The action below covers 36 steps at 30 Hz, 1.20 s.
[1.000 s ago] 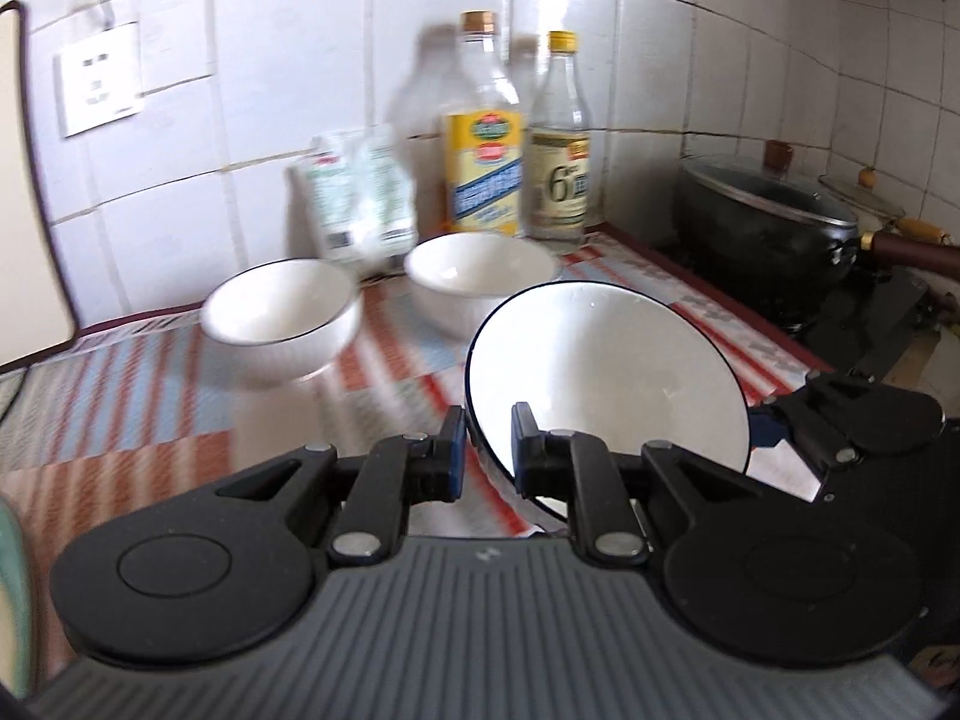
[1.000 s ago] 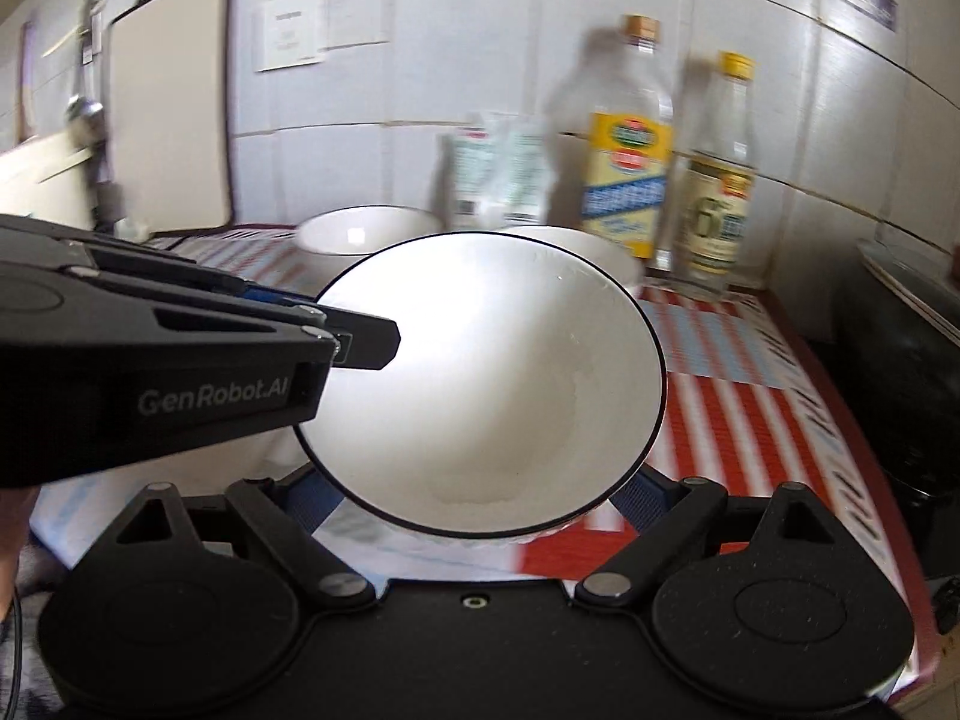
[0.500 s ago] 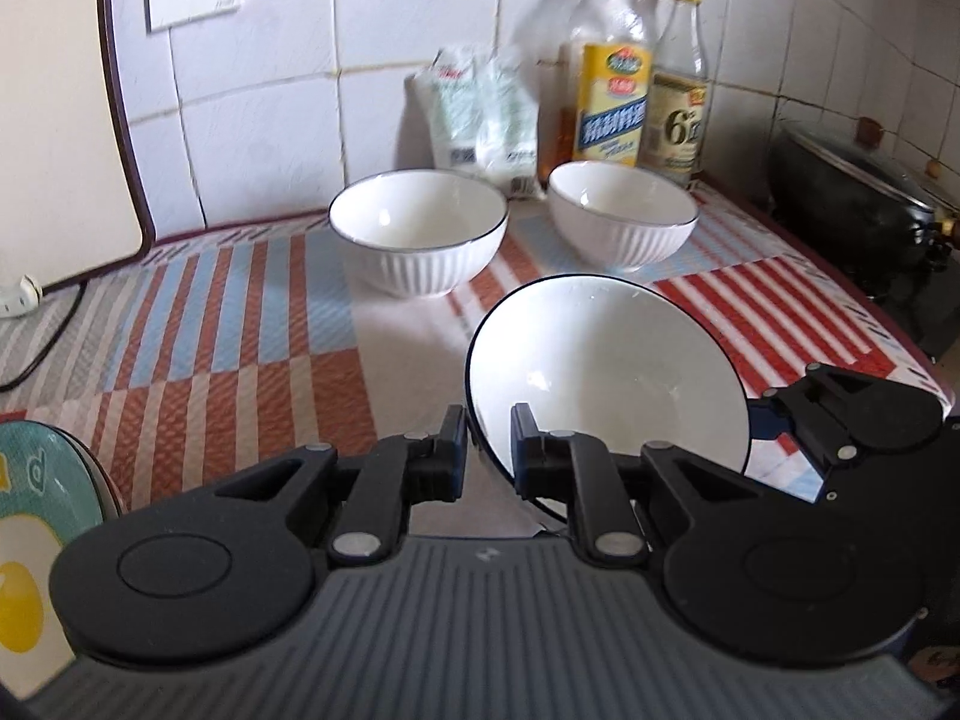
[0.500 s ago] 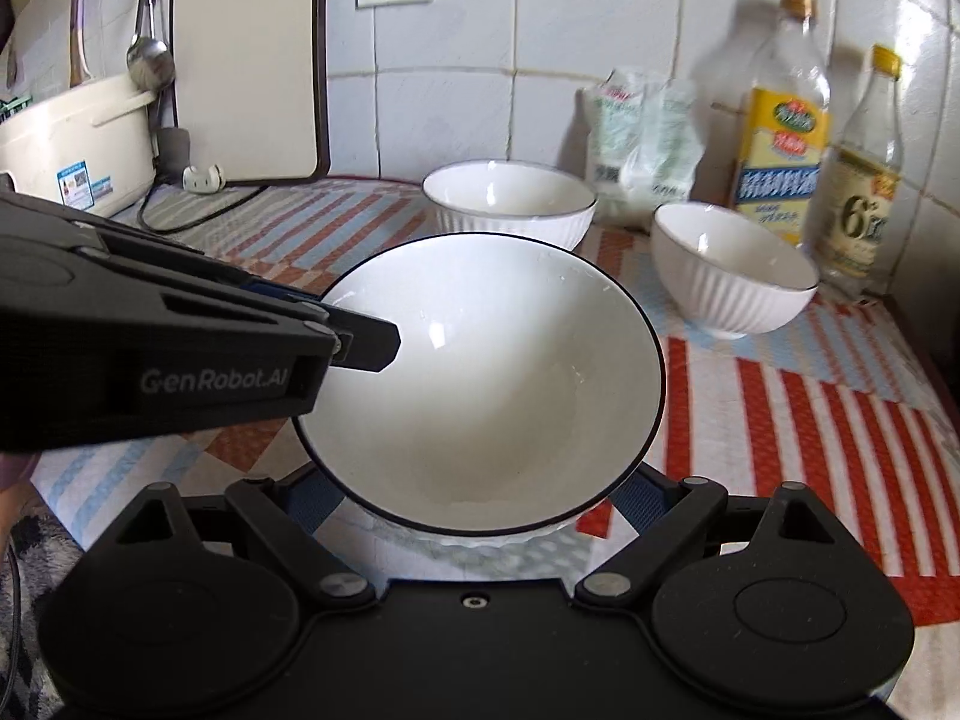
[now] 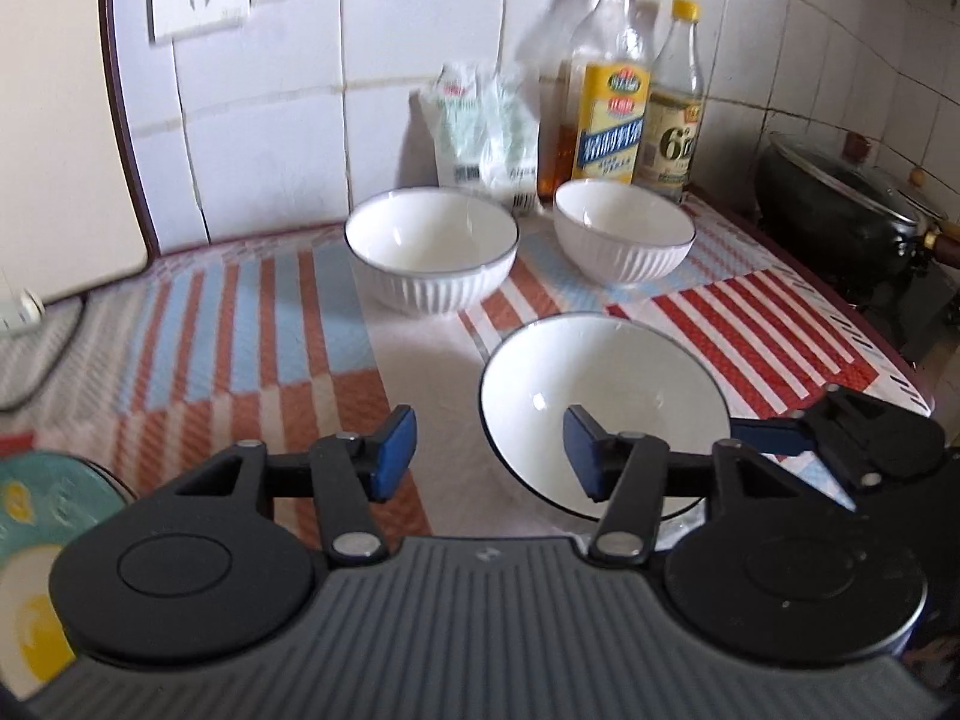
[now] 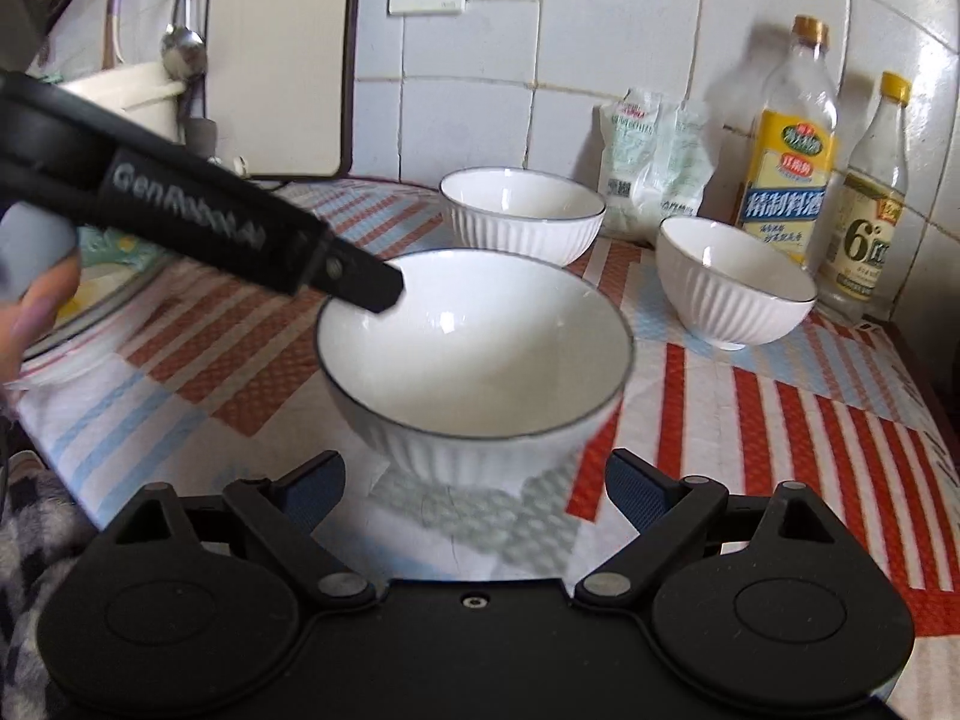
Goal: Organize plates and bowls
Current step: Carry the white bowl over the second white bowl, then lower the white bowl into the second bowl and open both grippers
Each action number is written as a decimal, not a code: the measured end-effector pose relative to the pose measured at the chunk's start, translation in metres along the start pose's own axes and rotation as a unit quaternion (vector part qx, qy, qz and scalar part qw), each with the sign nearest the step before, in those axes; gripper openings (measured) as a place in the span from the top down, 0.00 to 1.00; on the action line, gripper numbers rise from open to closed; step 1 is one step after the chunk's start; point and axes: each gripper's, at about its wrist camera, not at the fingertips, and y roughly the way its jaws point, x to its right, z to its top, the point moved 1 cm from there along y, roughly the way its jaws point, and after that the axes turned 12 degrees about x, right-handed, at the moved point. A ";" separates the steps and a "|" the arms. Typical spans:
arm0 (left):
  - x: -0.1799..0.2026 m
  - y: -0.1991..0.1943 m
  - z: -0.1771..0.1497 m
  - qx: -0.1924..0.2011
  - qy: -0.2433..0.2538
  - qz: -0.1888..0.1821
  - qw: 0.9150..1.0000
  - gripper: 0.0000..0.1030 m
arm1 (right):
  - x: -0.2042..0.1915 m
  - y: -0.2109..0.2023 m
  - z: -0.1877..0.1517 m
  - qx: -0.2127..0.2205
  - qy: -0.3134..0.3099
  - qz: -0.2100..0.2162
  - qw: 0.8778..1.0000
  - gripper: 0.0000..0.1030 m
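Note:
A white ribbed bowl [image 6: 474, 360] with a dark rim stands on the striped cloth, just beyond my right gripper [image 6: 474, 495], whose jaws are open on either side of its base. It also shows in the left wrist view [image 5: 606, 402]. My left gripper [image 5: 489, 459] is open, its right finger over the bowl's near rim. Two more white bowls stand behind, one to the left [image 5: 431, 249] [image 6: 522, 213] and one to the right [image 5: 624, 234] [image 6: 735, 282]. A patterned plate [image 5: 36, 516] lies at the left edge.
Two bottles [image 5: 612, 96] [image 5: 672, 108] and a white bag [image 5: 480, 132] stand against the tiled wall behind the bowls. A black pot [image 5: 840, 204] sits on the stove at right. A cutting board [image 6: 276, 54] leans at the back left beside a utensil holder [image 6: 126, 96].
Both grippers have opened and let go of the near bowl, which now stands on the cloth. Both cameras have tilted down and drawn back a little.

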 end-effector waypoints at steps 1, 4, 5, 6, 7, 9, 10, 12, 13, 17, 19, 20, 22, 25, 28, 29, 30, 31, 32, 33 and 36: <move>0.000 -0.005 0.004 0.004 0.006 -0.002 1.000 0.47 | 0.001 -0.007 0.001 0.006 0.003 0.003 1.000 0.07; 0.000 -0.017 0.014 0.007 0.025 -0.010 1.000 0.47 | 0.007 -0.027 0.009 0.023 0.018 0.010 1.000 0.07; 0.000 -0.020 0.018 0.004 0.033 -0.014 0.999 0.47 | 0.010 -0.034 0.012 0.025 0.021 0.012 0.999 0.07; 0.001 -0.023 0.021 -0.001 0.042 -0.020 0.999 0.46 | 0.014 -0.040 0.015 0.028 0.024 0.016 0.999 0.07; 0.001 -0.025 0.023 -0.007 0.048 -0.027 0.998 0.46 | 0.018 -0.045 0.020 0.033 0.028 0.018 0.999 0.07; 0.001 -0.029 0.028 -0.015 0.053 -0.034 0.998 0.46 | 0.027 -0.055 0.027 0.043 0.040 0.017 0.998 0.08; 0.002 -0.030 0.030 -0.020 0.056 -0.042 0.997 0.46 | 0.031 -0.059 0.031 0.046 0.044 0.016 0.998 0.08; 0.004 -0.029 0.036 -0.026 0.061 -0.055 0.996 0.46 | 0.037 -0.064 0.037 0.050 0.047 0.013 0.998 0.08; 0.007 -0.028 0.040 -0.028 0.065 -0.062 0.996 0.46 | 0.040 -0.065 0.041 0.050 0.046 0.007 0.998 0.08; 0.019 -0.013 0.060 -0.022 0.082 -0.075 0.994 0.46 | 0.060 -0.061 0.054 0.052 0.054 -0.026 0.997 0.08; 0.024 0.002 0.070 -0.035 0.082 -0.083 0.993 0.46 | 0.075 -0.054 0.060 0.047 0.070 -0.037 0.996 0.08; 0.024 0.011 0.075 -0.041 0.072 -0.086 0.993 0.46 | 0.083 -0.049 0.063 0.042 0.078 -0.040 0.995 0.08; 0.025 0.031 0.082 -0.055 0.054 -0.086 0.993 0.47 | 0.099 -0.037 0.068 0.031 0.100 -0.047 0.993 0.10; 0.028 0.060 0.092 -0.069 0.044 -0.088 0.993 0.48 | 0.124 -0.019 0.077 0.012 0.134 -0.045 0.990 0.12; 0.035 0.089 0.098 -0.077 0.041 -0.077 0.993 0.50 | 0.147 -0.001 0.085 -0.006 0.168 -0.046 0.985 0.15; 0.037 0.098 0.100 -0.078 0.043 -0.074 0.993 0.52 | 0.154 0.005 0.086 -0.012 0.177 -0.049 0.983 0.18; 0.039 0.107 0.100 -0.078 0.040 -0.069 0.994 0.52 | 0.161 0.011 0.086 -0.018 0.187 -0.051 0.981 0.19; 0.041 0.117 0.101 -0.082 0.040 -0.064 0.994 0.54 | 0.167 0.018 0.085 -0.025 0.195 -0.055 0.979 0.22; 0.041 0.126 0.101 -0.081 0.034 -0.060 0.994 0.57 | 0.173 0.025 0.083 -0.029 0.202 -0.061 0.977 0.26; 0.040 0.133 0.102 -0.076 0.021 -0.058 0.995 0.58 | 0.178 0.031 0.081 -0.033 0.208 -0.067 0.975 0.28; 0.033 0.157 0.102 -0.078 -0.010 -0.048 0.996 0.62 | 0.191 0.047 0.071 -0.031 0.234 -0.076 0.969 0.37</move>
